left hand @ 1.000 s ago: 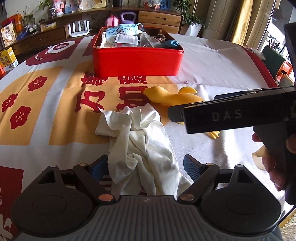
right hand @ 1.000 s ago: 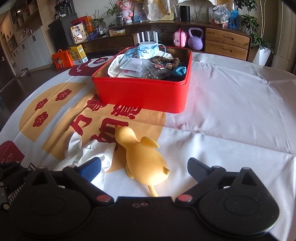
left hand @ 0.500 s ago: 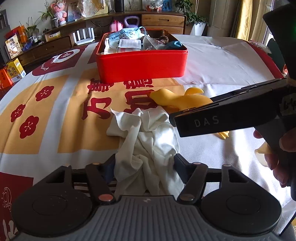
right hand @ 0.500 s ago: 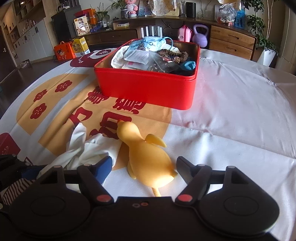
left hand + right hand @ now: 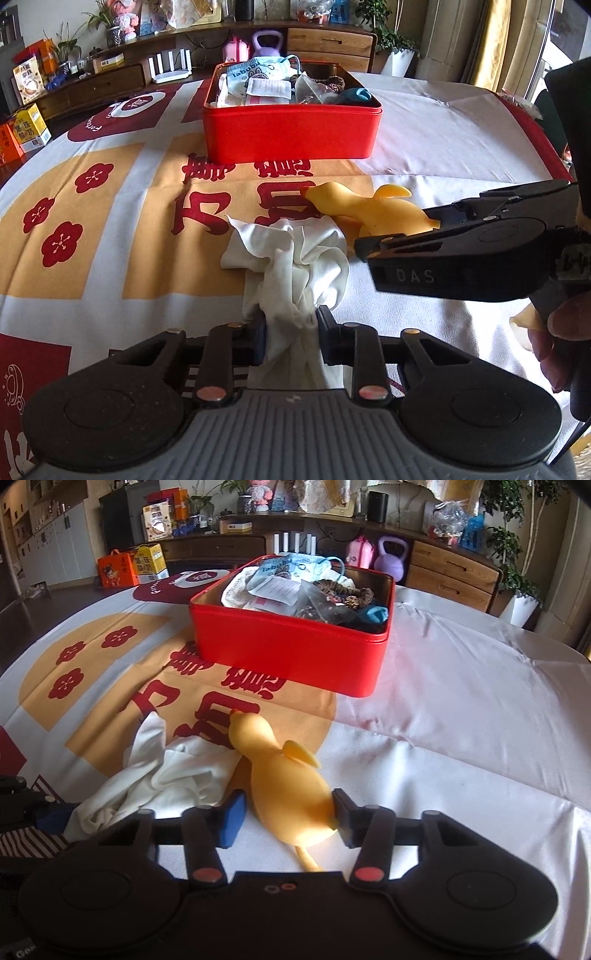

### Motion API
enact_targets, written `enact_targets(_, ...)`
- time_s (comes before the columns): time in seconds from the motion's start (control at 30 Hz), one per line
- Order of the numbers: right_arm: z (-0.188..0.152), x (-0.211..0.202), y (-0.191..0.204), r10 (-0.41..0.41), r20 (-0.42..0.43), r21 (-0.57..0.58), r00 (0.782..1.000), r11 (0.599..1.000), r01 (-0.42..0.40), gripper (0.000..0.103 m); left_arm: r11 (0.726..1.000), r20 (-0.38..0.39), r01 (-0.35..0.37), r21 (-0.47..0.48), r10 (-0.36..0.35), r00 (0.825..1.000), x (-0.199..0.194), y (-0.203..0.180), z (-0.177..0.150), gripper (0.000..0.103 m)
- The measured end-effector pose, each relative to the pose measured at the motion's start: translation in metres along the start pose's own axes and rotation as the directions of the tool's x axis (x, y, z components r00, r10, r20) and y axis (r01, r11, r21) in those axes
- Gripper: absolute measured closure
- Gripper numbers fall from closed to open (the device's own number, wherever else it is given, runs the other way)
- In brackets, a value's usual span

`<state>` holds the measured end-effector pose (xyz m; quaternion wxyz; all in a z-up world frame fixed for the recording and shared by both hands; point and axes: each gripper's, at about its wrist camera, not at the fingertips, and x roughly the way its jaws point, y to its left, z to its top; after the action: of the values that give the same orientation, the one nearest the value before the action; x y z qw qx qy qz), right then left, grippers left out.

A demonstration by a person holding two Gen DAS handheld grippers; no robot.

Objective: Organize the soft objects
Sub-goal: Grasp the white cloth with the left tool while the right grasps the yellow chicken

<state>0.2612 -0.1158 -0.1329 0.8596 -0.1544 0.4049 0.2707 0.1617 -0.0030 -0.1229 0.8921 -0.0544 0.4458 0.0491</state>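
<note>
A crumpled white cloth (image 5: 306, 258) lies on the printed tablecloth, its near end bunched between the pads of my left gripper (image 5: 291, 332), whose jaws are closing and press on it. A yellow rubber duck (image 5: 280, 775) lies just right of the cloth (image 5: 177, 775), head toward the red tin (image 5: 288, 653). My right gripper (image 5: 288, 812) straddles the duck's rear with its jaws closing. The right pad touches the duck and a thin gap shows at the left pad. In the left wrist view the right gripper (image 5: 393, 230) reaches in from the right over the duck (image 5: 369, 210).
The red tin (image 5: 291, 136) stands further back, filled with a face mask, packets and other soft items. A hand (image 5: 561, 332) holds the right gripper at the right edge. White tablecloth (image 5: 461, 720) spreads to the right. Cabinets, boxes and a kettlebell stand beyond the table.
Both grippers' jaws have narrowed a lot. The left pads went from wide apart to pinching the white cloth. The right pads drew in around the duck's rear.
</note>
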Motion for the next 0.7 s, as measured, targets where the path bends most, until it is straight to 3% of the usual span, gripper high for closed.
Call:
enact_targets(0.27, -0.006, -0.012, 0.005, -0.031, 0.016, 0.021, 0.999, 0.999, 0.03, 0.074, 0.998, -0.006, 0.019, -0.051, -0.019, 1.0, -0.002, 0.014, -0.001, 0.08)
enact_targets(0.7, -0.021, -0.049, 0.01, 0.026, 0.024, 0.167, 0.999, 0.985, -0.029, 0.075, 0.995, 0.055, 0.066, -0.074, -0.062, 0.997, -0.027, 0.021, 0.002, 0.083)
